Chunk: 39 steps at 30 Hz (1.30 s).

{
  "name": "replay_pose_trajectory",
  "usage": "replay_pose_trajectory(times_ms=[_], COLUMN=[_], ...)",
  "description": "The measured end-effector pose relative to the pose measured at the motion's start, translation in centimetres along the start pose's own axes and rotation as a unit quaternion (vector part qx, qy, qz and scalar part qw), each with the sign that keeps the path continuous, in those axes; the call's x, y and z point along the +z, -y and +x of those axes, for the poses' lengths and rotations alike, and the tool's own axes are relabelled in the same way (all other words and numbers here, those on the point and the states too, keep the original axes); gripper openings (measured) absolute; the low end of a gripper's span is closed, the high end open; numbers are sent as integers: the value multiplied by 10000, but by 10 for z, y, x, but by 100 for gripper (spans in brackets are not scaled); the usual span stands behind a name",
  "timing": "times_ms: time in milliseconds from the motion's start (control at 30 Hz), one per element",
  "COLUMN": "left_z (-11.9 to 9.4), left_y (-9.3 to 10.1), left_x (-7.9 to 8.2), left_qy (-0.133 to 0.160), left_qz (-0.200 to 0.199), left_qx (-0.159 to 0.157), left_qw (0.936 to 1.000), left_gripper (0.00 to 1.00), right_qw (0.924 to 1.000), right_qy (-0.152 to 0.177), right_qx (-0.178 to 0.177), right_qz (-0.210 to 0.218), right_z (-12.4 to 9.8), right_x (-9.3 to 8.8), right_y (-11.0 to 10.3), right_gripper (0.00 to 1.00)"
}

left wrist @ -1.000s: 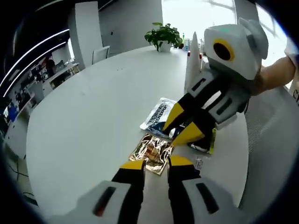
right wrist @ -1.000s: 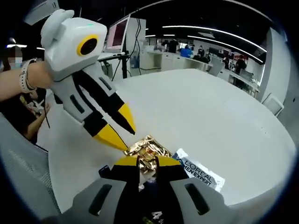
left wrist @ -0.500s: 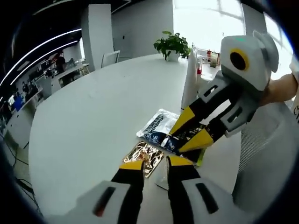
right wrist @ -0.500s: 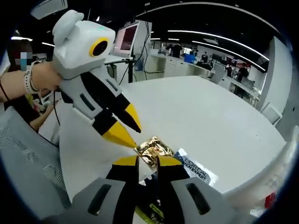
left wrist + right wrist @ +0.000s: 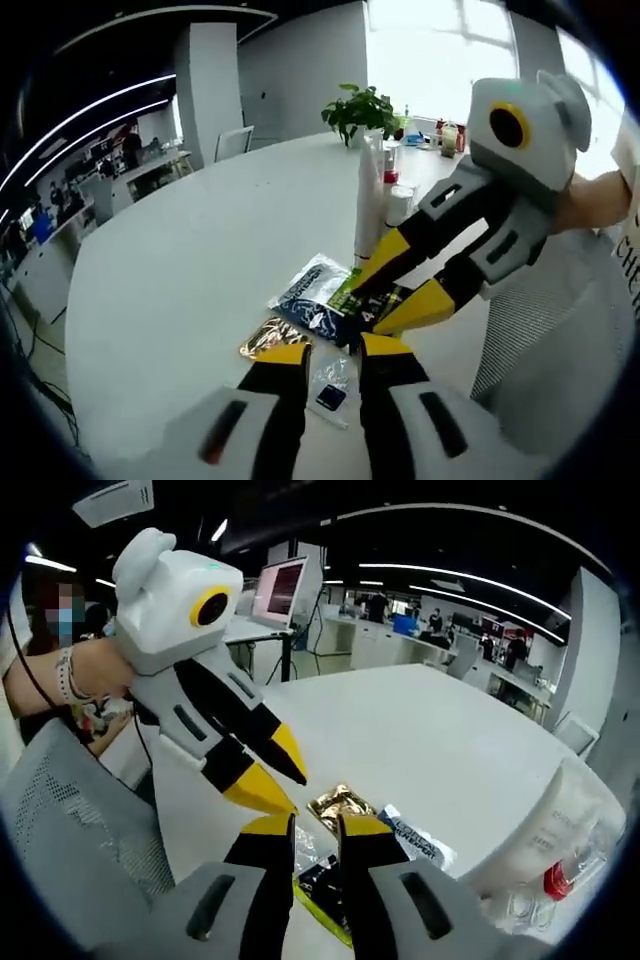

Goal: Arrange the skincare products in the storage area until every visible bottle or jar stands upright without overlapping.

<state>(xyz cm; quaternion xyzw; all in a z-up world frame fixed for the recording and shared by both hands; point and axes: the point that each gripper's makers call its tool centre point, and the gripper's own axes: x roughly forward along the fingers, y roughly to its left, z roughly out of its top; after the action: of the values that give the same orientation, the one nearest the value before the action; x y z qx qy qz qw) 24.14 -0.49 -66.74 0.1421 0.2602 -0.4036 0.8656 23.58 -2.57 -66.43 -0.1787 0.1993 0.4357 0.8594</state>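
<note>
My white table (image 5: 170,270) sits in an open office — a plant (image 5: 357,100) at its far edge. My right tongs (image 5: 385,300) grip a dark sachet (image 5: 365,305); my left tongs (image 5: 325,350) are slightly apart, empty. A gold sachet (image 5: 340,805) lies beside one reading "MEN EXPERT" (image 5: 415,842); white tube (image 5: 368,200) upright.

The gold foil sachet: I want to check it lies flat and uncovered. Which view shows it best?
The right gripper view: the gold foil sachet lies flat on the white table, its top face bare, beyond the jaws. In the left gripper view it sits partly behind the left gripper's jaw.
</note>
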Motion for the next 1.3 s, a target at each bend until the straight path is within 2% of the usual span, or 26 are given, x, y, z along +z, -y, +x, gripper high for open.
replay_pose_trajectory(times_ms=[167,467,700,800,900,1067,1300], left_z=[-10,-28,-48,-54,-60,-71,-78], left_y=[10,20,19,20,21,16,16], left_x=[4,7,12,13,14,18,7], left_qy=[23,17,88,99,66,232,256], left_qz=[62,140,-10,-40,-30,-159,-429], left_qx=[-73,-4,242,326,386,632,757], left_qw=[10000,9999,9997,9994,9992,9976,9959], left_gripper=[20,21,22,25,29,40,52], right_qw=[10000,9997,9986,9979,9970,9958,9917], right_qy=[-18,22,90,111,114,47,-47], right_qx=[-52,-235,-494,-608,-739,-849,-1158], right_qz=[38,114,171,177,172,327,552], right_z=[-14,-42,-69,-84,-96,-112,-131], right_x=[-7,-13,-15,-15,-14,-21,-38], right_y=[-3,1,13,19,26,37,51], right_gripper=[17,17,20,23,30,46,69])
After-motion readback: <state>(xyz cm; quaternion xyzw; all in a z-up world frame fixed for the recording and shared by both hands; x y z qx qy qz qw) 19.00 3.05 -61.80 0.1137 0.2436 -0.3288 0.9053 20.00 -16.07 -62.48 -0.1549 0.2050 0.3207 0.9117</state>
